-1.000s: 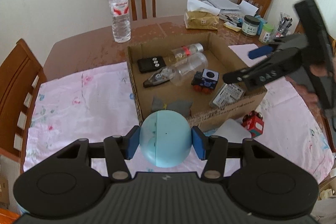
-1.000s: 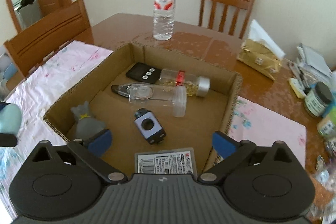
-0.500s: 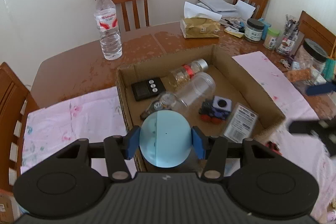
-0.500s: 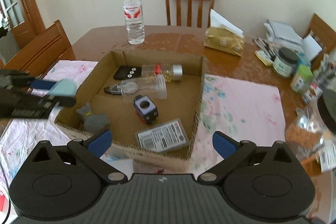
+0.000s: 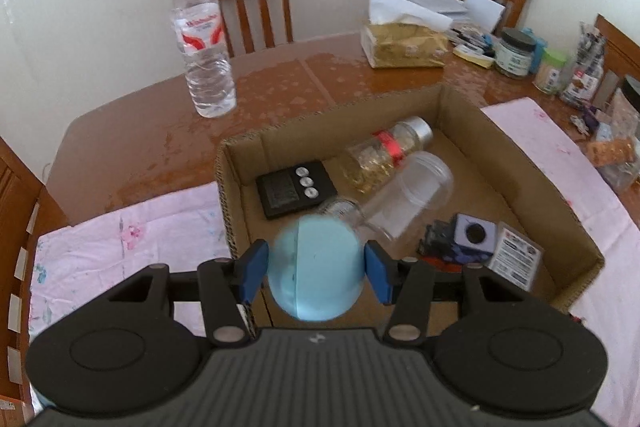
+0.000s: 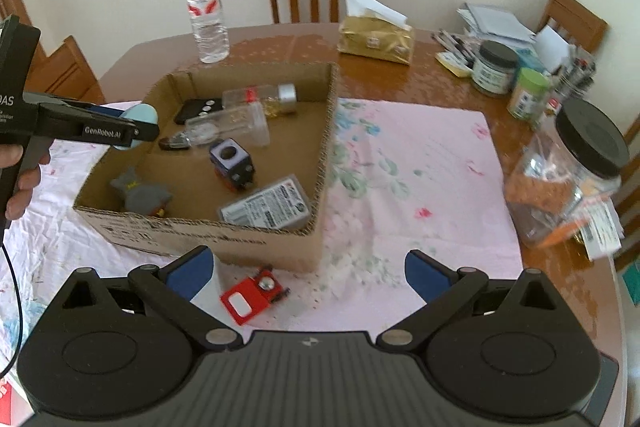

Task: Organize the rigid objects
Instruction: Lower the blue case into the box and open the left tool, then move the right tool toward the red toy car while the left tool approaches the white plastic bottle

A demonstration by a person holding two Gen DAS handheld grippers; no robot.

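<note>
Left tool (image 5: 316,269) opening around blue ball (image 5: 316,267); above box (image 5: 472,123).

L gripper (image 5: 316,269) opening; R gripper (image 6: 308,273) wide, seemingly empty

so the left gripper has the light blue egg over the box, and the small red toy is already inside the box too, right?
Not quite. The right wrist view shows the red toy on the pink cloth outside the cardboard box, against its near wall. The left gripper does have the blue egg over the box, jaws opening.
</note>
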